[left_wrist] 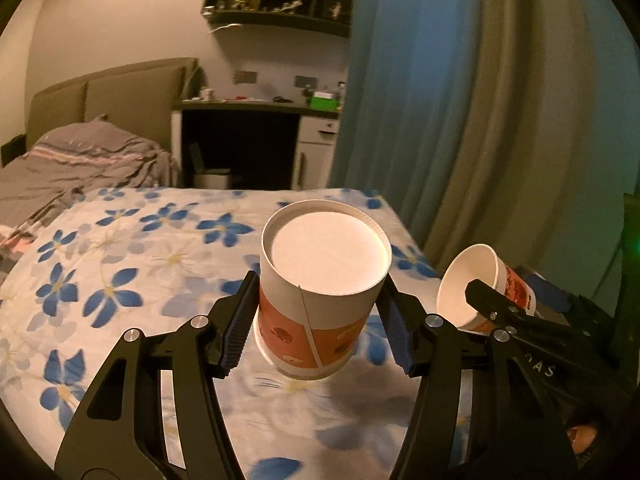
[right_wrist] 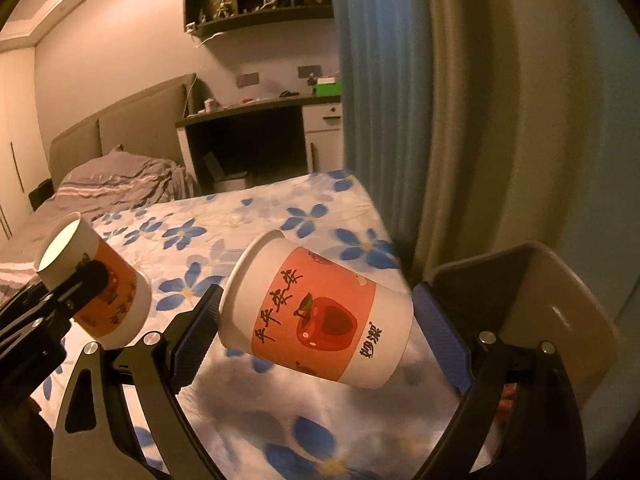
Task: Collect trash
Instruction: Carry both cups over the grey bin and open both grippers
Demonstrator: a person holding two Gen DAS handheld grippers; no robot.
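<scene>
Two paper cups held up over the flowered bed (left_wrist: 120,264).
Left gripper (left_wrist: 320,320) clamped on an upturned cup (left_wrist: 320,280), white base uppermost, inside hidden. Right gripper (right_wrist: 320,340) gripping the other cup (right_wrist: 320,312) on its side, mouth empty and white in the left view.

Left gripper (left_wrist: 320,320) fingers part-spread, right gripper (right_wrist: 316,336) seemingly likewise
</scene>
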